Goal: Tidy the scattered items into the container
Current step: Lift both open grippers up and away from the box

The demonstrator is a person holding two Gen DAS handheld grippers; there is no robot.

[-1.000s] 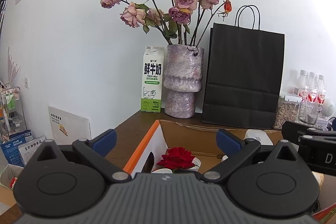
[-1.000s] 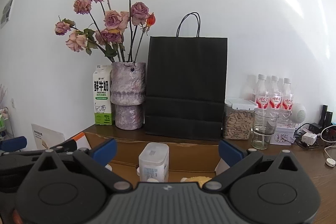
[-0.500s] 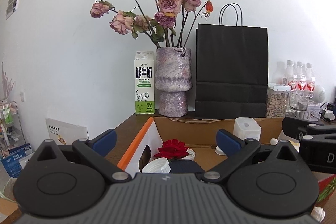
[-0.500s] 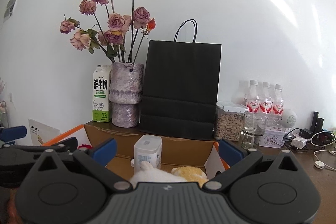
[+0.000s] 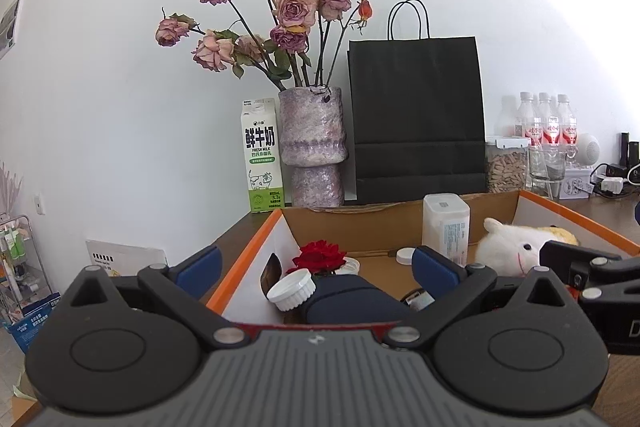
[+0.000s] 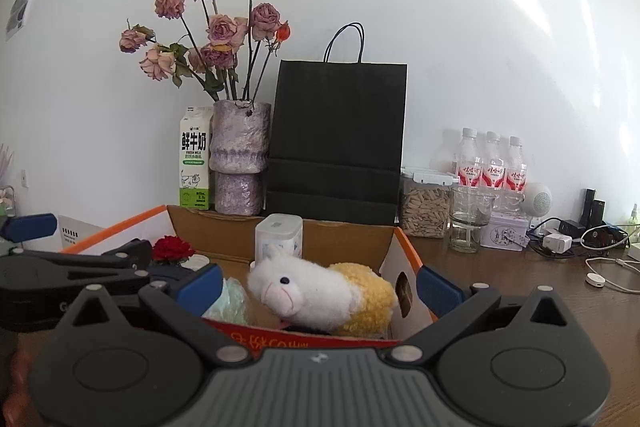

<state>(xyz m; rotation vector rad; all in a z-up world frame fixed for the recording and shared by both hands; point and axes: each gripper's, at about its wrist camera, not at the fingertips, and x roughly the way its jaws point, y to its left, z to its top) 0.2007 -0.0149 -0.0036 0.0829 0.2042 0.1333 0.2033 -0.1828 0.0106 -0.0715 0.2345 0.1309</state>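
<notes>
Plush toy (image 6: 320,291) in box (image 6: 404,247), vase (image 6: 239,155) behind, bag (image 6: 338,147) beside vase

Open cardboard box (image 6: 404,247) with orange rim, holding white-and-yellow plush (image 6: 320,293), red rose (image 5: 319,255), white canister (image 5: 446,227), loose white lid (image 5: 291,289).

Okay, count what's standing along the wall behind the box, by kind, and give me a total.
Milk carton: 1
Vase of dried roses: 1
Black paper bag: 1
Seed jar: 1
Empty glass jar: 1
Red-label bottles: at least 3
Total: at least 8
</notes>
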